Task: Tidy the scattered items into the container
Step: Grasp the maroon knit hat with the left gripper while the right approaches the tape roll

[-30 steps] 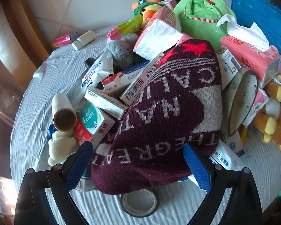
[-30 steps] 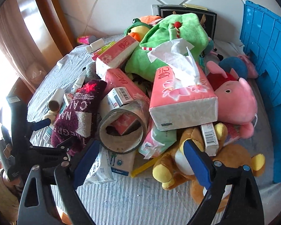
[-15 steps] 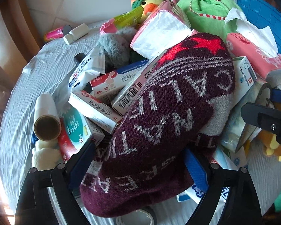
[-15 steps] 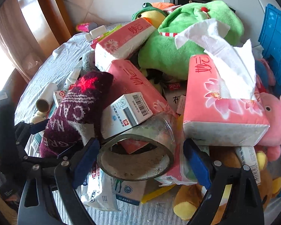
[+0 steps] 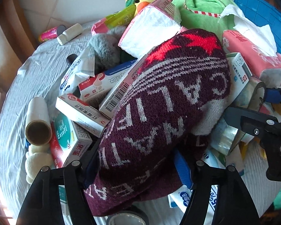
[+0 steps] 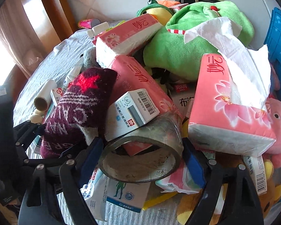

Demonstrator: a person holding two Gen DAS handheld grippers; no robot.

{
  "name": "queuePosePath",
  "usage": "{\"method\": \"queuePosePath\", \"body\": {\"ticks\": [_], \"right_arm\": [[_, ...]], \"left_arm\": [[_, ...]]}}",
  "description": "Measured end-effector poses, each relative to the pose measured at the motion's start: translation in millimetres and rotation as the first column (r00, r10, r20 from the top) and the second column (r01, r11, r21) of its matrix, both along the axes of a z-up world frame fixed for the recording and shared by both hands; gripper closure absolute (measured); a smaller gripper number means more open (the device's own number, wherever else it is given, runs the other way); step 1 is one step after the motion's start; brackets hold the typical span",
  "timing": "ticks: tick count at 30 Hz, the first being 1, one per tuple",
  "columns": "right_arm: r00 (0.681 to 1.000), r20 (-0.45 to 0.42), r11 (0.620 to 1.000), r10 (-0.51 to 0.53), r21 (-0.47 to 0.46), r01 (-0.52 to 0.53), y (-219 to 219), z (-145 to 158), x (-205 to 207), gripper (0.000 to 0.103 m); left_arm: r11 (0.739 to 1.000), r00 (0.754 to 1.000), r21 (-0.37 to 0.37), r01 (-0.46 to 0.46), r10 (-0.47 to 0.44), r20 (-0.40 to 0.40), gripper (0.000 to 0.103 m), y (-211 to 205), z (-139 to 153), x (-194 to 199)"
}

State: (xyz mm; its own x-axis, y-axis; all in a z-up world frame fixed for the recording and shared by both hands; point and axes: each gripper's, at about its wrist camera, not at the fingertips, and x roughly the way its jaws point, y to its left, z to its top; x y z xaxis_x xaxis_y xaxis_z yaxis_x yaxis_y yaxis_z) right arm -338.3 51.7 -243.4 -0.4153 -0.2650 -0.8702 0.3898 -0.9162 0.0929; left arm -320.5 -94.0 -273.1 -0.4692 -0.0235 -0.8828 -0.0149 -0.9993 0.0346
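The maroon sock (image 5: 159,116) hides the left tongs' (image 5: 134,166) pads and most boxes beneath.

Counts, right wrist view unless noted:
- Pink tissue packs: 3 – upper one (image 6: 127,35), middle (image 6: 140,82), open one at right w/ tissue pulled out (image 6: 228,112).
- Knit beanie: 1 (image 6: 80,108).
- Big tape roll: 1 (image 6: 144,153).
- Small tape roll: 1, left wrist view, bottom edge (image 5: 127,219).
- Cardboard-core rolls: 1 (image 6: 44,95).
- Green plush: 1 (image 6: 193,43); pink plush: 1 (image 6: 279,123); frog-hat duck: 1 (image 6: 159,11).
- Small bottles, upper left: 2 – pink (image 6: 88,22), white (image 6: 99,28).
- Blue crate: 1 (image 6: 280,43).
- Med boxes: approx 8, can't tell exact.
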Motion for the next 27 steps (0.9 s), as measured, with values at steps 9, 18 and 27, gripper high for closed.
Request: {"method": "queuePosePath", "body": {"ticks": [9, 18, 27], "right_arm": [[0.999, -0.032, 1.0, 0.017, -0.025, -0.018, 9, 24, 21, 0.045], [0.999, 0.03, 0.996, 0.019, -0.086, -0.016, 15, 15, 37, 0.04], [0.997, 0.029, 0.988, -0.069, -0.139, 0.072, 37, 25, 49, 0.023]], "left_arm": [[0.998, 0.996, 0.027, -0.052, 0.054, -0.069, 0.065, -10, 31, 21], [0.997, 0.99, 0.047, -0.056, 0.062, -0.129, 0.065, -20, 55, 35], [0.999, 0.993, 0.03, -0.04, 0.043, -0.109, 0.065, -16, 47, 49]]}}
